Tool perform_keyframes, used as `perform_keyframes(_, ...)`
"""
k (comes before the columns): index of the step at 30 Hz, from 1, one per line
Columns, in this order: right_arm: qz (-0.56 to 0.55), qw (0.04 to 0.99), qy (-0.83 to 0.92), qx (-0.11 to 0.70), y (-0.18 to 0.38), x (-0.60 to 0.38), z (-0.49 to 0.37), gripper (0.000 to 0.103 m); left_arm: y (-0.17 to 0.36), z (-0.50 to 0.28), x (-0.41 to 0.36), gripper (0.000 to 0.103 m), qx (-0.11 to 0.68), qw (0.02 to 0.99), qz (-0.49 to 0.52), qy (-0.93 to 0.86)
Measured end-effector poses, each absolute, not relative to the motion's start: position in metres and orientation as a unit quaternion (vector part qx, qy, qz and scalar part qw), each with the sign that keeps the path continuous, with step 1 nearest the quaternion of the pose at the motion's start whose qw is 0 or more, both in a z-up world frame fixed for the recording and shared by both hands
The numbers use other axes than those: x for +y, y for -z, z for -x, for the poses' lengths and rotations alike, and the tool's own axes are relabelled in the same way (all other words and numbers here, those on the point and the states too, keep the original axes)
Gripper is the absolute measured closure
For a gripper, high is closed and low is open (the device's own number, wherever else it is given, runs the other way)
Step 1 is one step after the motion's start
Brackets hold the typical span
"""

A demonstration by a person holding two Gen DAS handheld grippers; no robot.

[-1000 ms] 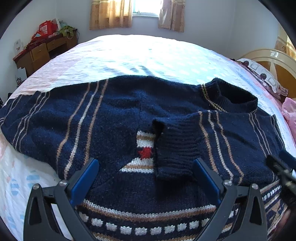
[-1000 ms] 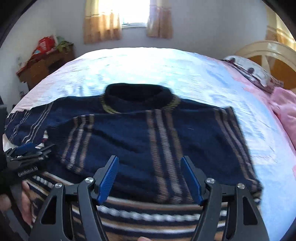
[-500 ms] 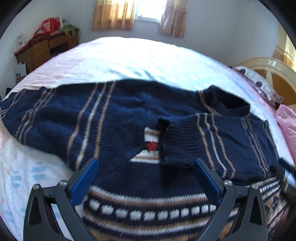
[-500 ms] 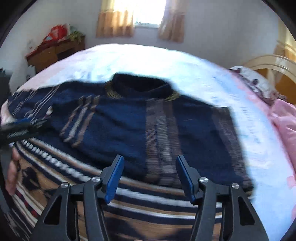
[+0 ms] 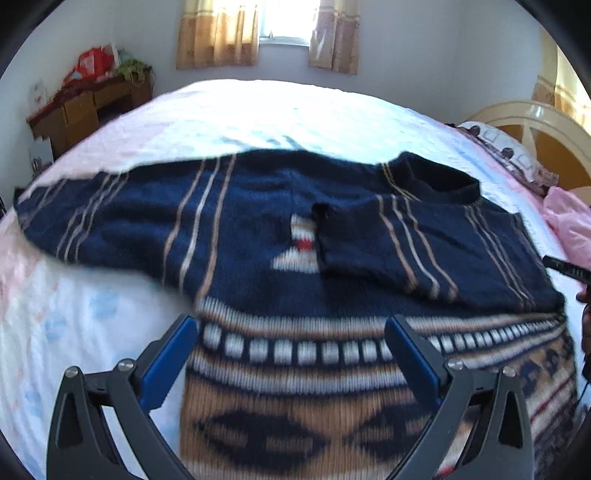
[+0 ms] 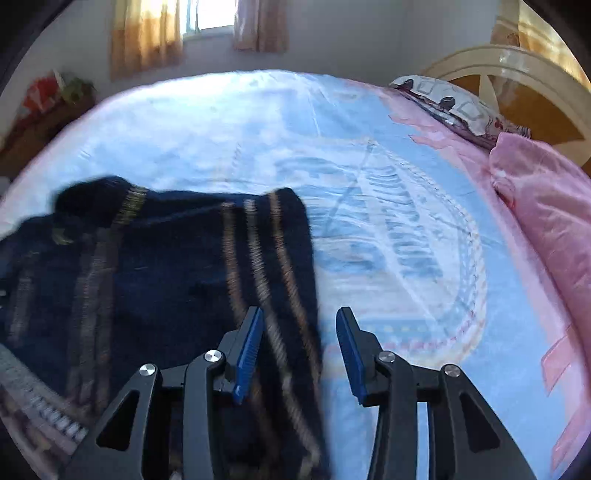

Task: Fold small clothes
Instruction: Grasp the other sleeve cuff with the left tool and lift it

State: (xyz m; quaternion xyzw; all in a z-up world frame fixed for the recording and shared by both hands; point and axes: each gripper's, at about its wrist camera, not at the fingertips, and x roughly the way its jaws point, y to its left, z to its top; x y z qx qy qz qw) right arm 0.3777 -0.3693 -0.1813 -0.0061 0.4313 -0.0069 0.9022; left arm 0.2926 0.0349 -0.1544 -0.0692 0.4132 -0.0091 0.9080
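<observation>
From my left wrist camera, a navy knitted sweater (image 5: pixel 295 236) with tan and white stripes lies spread flat on the bed (image 5: pixel 280 114). One sleeve (image 5: pixel 373 247) is already folded in across the chest, its cuff resting beside the small white and red motif, which I judge keeps the sweater narrow for the next fold. The other sleeve (image 5: pixel 92 218) is spread out to the sweater's far side. My left gripper (image 5: pixel 291 354) hovers above the patterned lower band of the sweater, its jaws spread wide with nothing between them. Beyond the sweater are a wooden desk (image 5: pixel 88 107) and a curtained window (image 5: pixel 284 22).

From my right wrist camera, blurred by motion, I see the folded shoulder edge of the sweater (image 6: pixel 155 280) with the collar beyond it. My right gripper (image 6: pixel 299 347) sits over that edge, and its jaws are closing; the striped edge lies below and between them, but the pads are not yet pressing it. A pink quilt (image 6: pixel 546 206) and a pillow (image 6: pixel 447 103) lie at the head of the bed (image 6: pixel 388 236), away from the sweater.
</observation>
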Motion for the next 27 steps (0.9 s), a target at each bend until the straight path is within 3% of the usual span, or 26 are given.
perform_keyframes(8, 0.008, 0.891, -0.064, 0.449, 0.198, -0.365, -0.243, 0.06, 0.154, -0.211, 0.04, 0.0, 0.405, 0.913, 0.03, 0.023)
perform_keyframes(14, 0.06, 0.885, -0.067, 0.457, 0.212, -0.36, -0.173, 0.061, 0.171, -0.194, 0.057, 0.0, 0.428, 0.903, 0.018, 0.015)
perform_keyframes(18, 0.06, 0.882, -0.068, 0.462, 0.211, -0.364, -0.15, 0.061, 0.162, -0.189, 0.081, 0.0, 0.414, 0.909, 0.047, -0.005)
perform_keyframes(27, 0.049, 0.912, -0.131, 0.385, 0.168, -0.309, -0.168, 0.06, 0.135, -0.209, 0.162, 0.0, 0.361, 0.924, 0.049, -0.117)
